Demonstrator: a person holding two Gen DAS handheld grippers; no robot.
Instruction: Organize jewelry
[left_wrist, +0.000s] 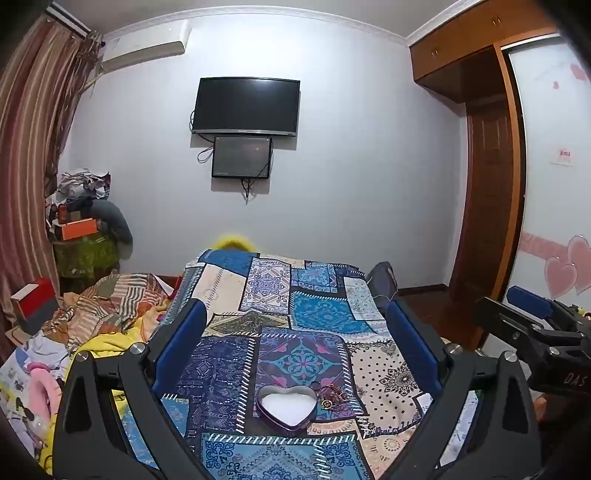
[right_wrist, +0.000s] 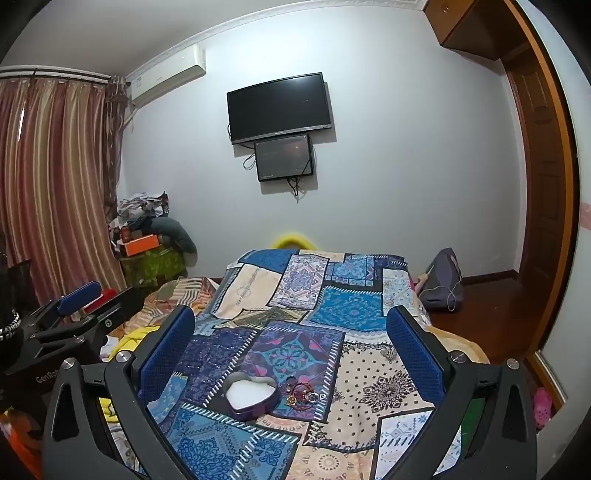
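Your left gripper (left_wrist: 295, 332) and right gripper (right_wrist: 290, 332) both hover spread wide, grasping nothing. The heart-shaped tin (right_wrist: 250, 397) sits empty on the patchwork cloth (right_wrist: 369, 376); the jewelry pile (right_wrist: 303, 394) lies just beside it. Sorting appears not yet begun.

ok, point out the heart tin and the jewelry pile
heart tin (left_wrist: 286, 406): left wrist view, white inner floor.
jewelry pile (right_wrist: 301, 393): right wrist view, middle of the tangle, right of the tin.
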